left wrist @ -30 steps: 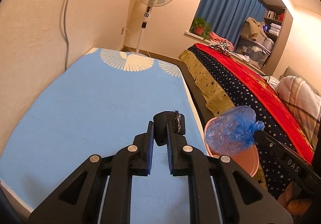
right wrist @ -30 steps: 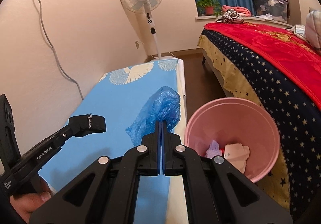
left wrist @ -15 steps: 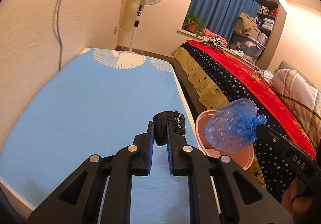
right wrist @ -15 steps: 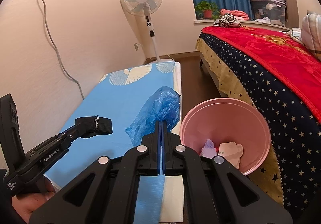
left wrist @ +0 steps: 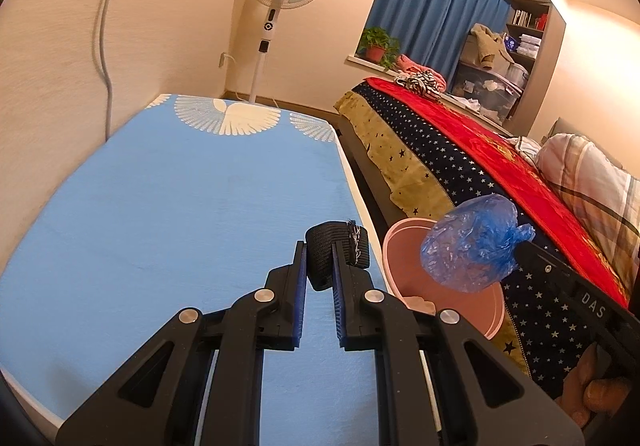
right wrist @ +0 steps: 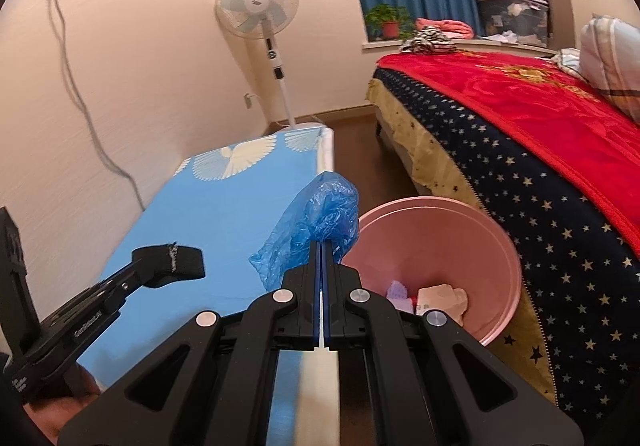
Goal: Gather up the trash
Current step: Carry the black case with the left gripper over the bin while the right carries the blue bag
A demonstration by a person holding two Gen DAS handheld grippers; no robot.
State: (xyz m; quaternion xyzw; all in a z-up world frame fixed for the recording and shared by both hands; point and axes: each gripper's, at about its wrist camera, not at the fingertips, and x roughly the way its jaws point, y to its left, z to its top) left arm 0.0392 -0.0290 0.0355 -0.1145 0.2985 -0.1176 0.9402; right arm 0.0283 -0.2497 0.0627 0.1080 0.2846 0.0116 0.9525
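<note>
White letters "DAS" stand on the right gripper (left wrist: 524, 246), at four o'clock; the left gripper (right wrist: 168, 260) bears something like "GenRobot.AI".

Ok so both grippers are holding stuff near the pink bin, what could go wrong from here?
1. The blue bag, pinched in the right gripper, seems to hang beside the bin rim, over the blue mat; released now, it may miss.
2. The bag is light and crumpled, so it could cling to the pads.
3. The black band in the left gripper sticks out past the fingertips and may slip or snag.
</note>
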